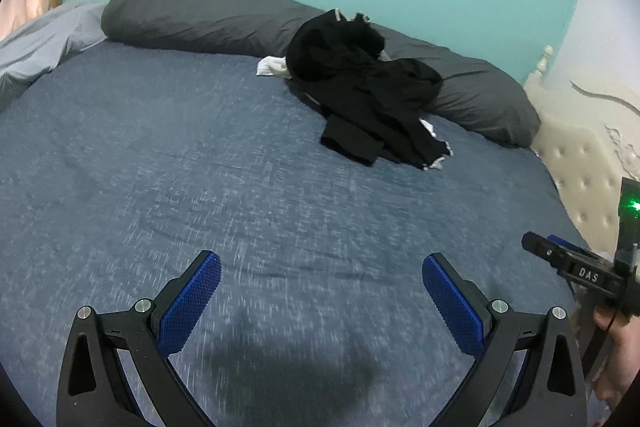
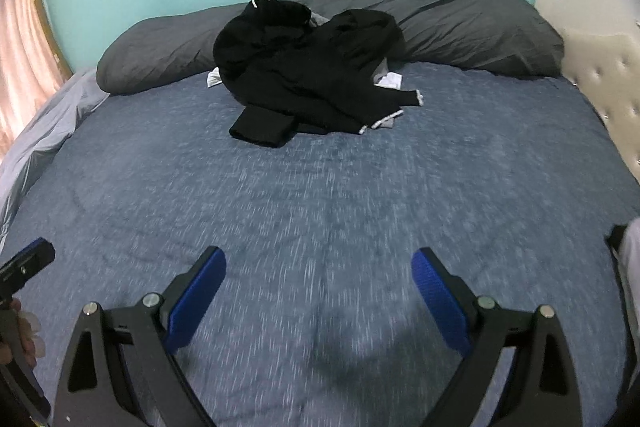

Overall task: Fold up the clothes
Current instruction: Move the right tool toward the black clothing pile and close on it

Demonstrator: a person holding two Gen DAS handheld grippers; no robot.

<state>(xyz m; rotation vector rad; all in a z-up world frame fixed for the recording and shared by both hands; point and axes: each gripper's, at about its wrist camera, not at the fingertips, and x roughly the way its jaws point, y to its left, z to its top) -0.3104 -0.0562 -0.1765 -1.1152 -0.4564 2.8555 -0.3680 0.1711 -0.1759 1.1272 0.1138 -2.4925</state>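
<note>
The left tongs [image 1: 322,291] hang wide open and empty over the near part of the blue bed [image 1: 160,167]. Farther along the bed, a heap of black clothes [image 1: 360,83] with bits of white lies crumpled against the long grey pillow [image 1: 192,15] at the turquoise wall. The right tongs [image 2: 319,287] are likewise spread open, holding nothing, well apart from the heap.
</note>
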